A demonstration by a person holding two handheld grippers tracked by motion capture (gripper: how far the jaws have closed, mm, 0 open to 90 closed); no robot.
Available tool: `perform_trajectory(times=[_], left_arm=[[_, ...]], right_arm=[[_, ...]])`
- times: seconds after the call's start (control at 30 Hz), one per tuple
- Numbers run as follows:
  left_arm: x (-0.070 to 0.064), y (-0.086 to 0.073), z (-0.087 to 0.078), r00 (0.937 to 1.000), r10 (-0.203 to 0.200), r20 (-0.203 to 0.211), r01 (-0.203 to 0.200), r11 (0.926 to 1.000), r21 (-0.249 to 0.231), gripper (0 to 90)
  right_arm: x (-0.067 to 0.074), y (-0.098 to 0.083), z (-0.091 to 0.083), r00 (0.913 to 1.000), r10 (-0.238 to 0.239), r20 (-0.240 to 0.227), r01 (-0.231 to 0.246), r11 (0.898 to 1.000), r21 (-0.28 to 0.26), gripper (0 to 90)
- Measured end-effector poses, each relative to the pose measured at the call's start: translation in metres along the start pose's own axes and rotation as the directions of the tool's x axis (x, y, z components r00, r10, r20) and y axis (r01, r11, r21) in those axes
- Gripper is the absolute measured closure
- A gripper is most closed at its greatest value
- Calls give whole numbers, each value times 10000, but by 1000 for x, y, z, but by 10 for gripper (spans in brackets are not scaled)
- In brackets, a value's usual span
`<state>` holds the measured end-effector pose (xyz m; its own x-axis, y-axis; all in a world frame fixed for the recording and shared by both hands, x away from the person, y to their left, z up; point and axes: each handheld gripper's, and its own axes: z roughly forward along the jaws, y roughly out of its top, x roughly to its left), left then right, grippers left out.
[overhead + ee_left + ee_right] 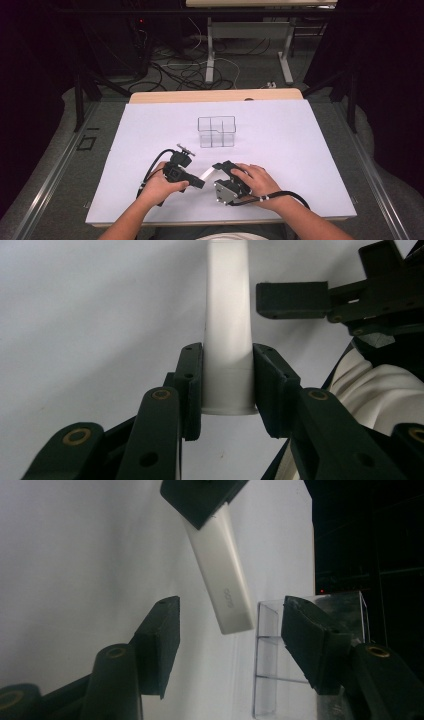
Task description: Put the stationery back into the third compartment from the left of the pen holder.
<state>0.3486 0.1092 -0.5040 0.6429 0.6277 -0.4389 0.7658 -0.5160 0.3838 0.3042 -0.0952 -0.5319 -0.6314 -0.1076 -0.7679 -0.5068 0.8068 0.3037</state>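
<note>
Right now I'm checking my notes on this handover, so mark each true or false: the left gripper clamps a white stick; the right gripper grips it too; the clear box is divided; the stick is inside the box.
1. The left gripper clamps the white stick: true.
2. The right gripper grips it too: false, its jaws stand apart, short of the stick.
3. The clear box is divided: true.
4. The stick is inside the box: false, it is held near the person, apart from the box.
</note>
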Motion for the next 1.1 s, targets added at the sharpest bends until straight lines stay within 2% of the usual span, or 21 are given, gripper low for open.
perform_trajectory(times=[0.03,0.2,0.23,0.3,0.37,0.4,0.43,0.47,0.5,0.7,0.83,0.97,1.0,1.1], left_arm=[[-1,1,0,10000,-34,9,34,10000,-15,671],[-4,4,3,9999,-32,159,32,10000,17,671],[-5,4,3,9998,-41,177,40,10000,48,671],[-6,5,5,9997,-85,232,84,10000,32,671],[-8,7,6,9997,-48,233,46,10000,66,671],[-9,7,6,9996,-24,268,22,10000,67,671],[-10,8,7,9996,-54,268,52,10000,65,671],[-11,8,7,9996,-36,279,34,10000,66,671],[-12,8,7,9995,-76,319,73,9999,104,671],[-14,10,9,9990,-136,421,132,9999,83,671],[-15,11,10,9987,-101,496,95,9999,128,671],[-17,11,11,9982,-179,579,172,9998,124,671],[-17,11,11,9982,-75,595,64,9998,192,671],[-17,12,11,9981,-74,619,63,9998,173,671]], right_arm=[[2,0,1,9998,-101,195,103,9999,-93,414],[6,3,4,9970,-751,204,748,9971,147,438],[6,4,3,9955,-948,60,946,9950,312,449],[7,5,5,9907,-1358,102,1354,9904,291,458],[8,5,6,9900,-1412,0,1411,9894,331,469],[8,6,5,9864,-1641,44,1638,9854,462,480],[10,6,6,9866,-1625,134,1619,9861,367,492],[10,7,6,9832,-1797,308,1786,9832,378,506],[10,7,6,9831,-1830,88,1824,9820,488,517],[12,8,7,9798,-1990,183,1980,9791,457,570],[14,10,8,9745,-2225,280,2212,9743,420,599],[14,11,8,9729,-2305,172,2294,9721,482,617],[14,11,8,9716,-2359,190,2348,9708,488,619],[15,11,8,9690,-2457,242,2446,9687,417,634]])
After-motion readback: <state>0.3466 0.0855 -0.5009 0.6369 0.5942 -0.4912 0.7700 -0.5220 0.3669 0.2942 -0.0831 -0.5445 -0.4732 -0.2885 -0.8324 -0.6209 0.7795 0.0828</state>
